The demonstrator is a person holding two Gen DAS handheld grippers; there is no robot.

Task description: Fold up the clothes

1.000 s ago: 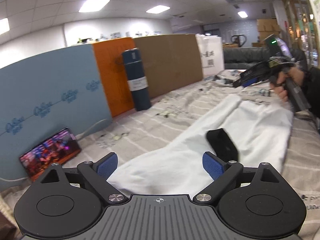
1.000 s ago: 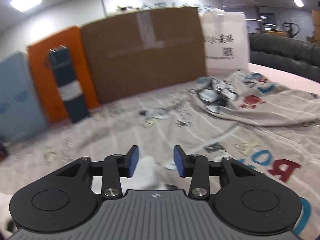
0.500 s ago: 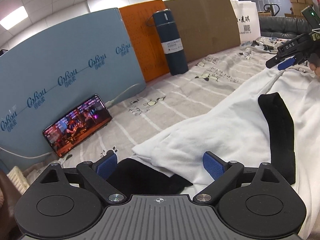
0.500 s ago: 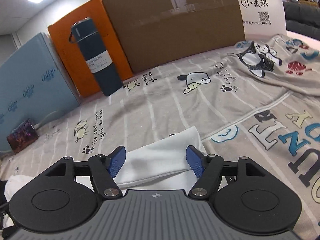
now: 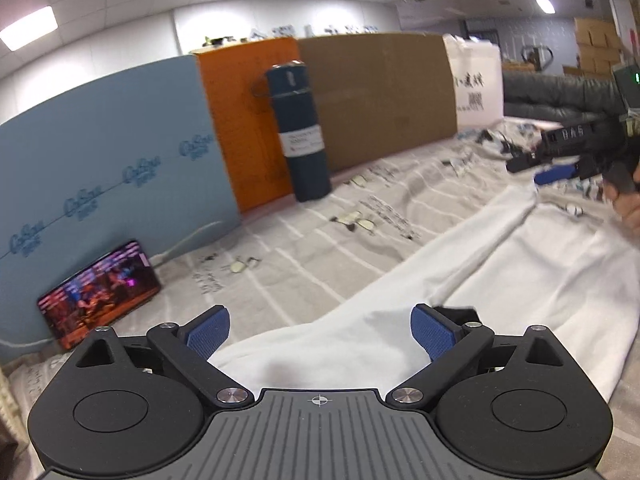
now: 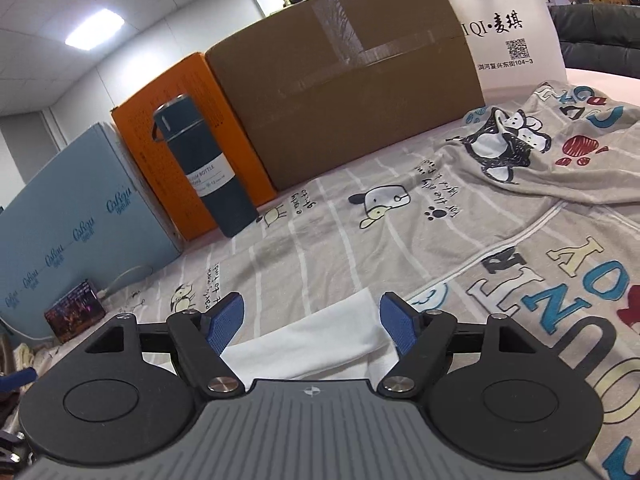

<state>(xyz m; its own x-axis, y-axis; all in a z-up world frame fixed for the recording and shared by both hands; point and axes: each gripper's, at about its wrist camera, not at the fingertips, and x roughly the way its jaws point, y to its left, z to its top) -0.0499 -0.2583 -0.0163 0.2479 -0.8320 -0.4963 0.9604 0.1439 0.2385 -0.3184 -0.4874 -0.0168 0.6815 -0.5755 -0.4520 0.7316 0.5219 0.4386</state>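
Note:
A white garment lies spread across the printed bed sheet, running from under my left gripper toward the far right. My left gripper is open, its blue pads wide apart over a raised fold of the white cloth, with a bit of black trim showing by the right pad. In the right wrist view, my right gripper is open over a narrow white end of the garment. The right gripper also appears far right in the left wrist view, held by a hand.
A dark blue bottle stands against an orange box, with a cardboard box, a blue board and a white bag along the back. A lit phone leans at the left. A dark sofa is behind.
My left gripper swung right and lifted, so the black trim is mostly out of sight. The right gripper opened a little wider and edged toward the white end.

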